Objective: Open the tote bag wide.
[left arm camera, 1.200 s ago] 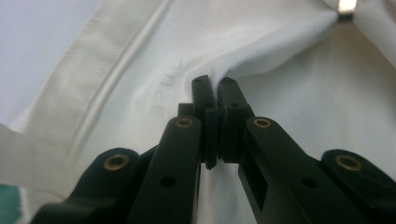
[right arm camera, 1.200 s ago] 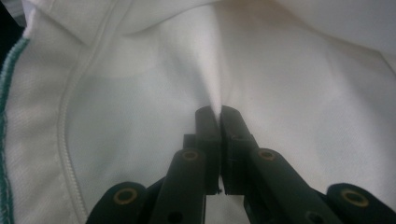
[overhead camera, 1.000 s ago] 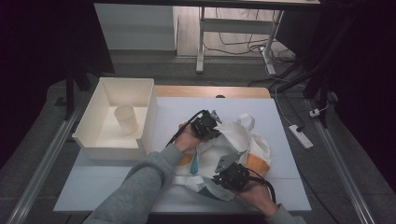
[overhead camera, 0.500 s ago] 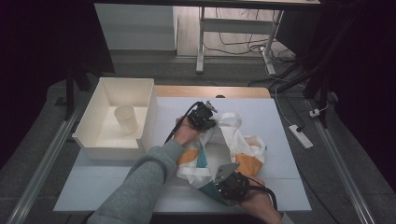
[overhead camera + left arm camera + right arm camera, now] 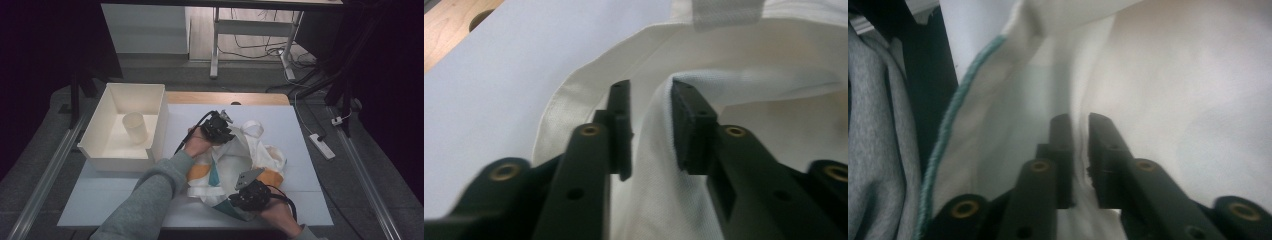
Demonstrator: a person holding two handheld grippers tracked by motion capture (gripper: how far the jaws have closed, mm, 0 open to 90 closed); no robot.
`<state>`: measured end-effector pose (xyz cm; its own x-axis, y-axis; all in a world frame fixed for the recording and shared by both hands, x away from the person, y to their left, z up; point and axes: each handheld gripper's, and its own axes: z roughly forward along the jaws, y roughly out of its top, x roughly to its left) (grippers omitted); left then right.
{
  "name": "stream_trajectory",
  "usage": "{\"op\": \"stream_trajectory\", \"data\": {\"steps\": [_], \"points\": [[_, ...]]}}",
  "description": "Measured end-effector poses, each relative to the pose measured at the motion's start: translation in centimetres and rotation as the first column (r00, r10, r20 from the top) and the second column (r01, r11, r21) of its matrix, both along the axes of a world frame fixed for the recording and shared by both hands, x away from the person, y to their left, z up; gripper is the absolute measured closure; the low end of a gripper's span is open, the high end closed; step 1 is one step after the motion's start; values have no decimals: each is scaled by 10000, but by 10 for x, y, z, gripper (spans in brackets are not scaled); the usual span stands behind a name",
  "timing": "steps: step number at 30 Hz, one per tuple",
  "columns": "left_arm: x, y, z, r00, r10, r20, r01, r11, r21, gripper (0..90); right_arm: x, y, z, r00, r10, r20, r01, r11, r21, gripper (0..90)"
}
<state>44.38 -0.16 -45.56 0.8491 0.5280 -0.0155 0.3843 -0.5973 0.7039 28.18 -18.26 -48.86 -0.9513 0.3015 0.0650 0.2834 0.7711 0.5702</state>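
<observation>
Now the bag is stretched wider than a second ago. Its far rim is straddled by the left tongs, gapped; its near rim is pinched by the right tongs. Opening seems underway.

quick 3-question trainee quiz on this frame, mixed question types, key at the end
1. True or false: the cup stands inside the white box.
2. On which edge of the cloth bag does the right tool sit? A) near edge B) far edge C) a handle loop
3. Fill in: the left tool has a fold of ____ fabric between its jaws.

Key: 1 true; 2 A, pinching the near edge, jaws almost closed on it; 3 white, with the jaws set apart around the fold.
</observation>
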Motion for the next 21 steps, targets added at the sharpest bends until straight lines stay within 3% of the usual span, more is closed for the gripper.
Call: {"op": "stream_trajectory", "data": {"steps": [3,6,13,21], "points": [[-6,8,7,9998,-168,-75,163,9977,-658,561,1,-3,5,9996,-275,105,269,9982,536,659],[-14,13,13,9996,-268,-33,263,9954,-920,515,3,-9,11,9967,-639,492,584,9927,1054,595],[-33,22,19,9989,-447,-150,427,9926,-1136,448,8,-25,24,9804,-1600,1154,1356,9714,1952,494],[-58,43,29,9987,-493,-141,472,9913,-1227,401,28,-39,37,9674,-2331,992,2012,9450,2578,489]]}}
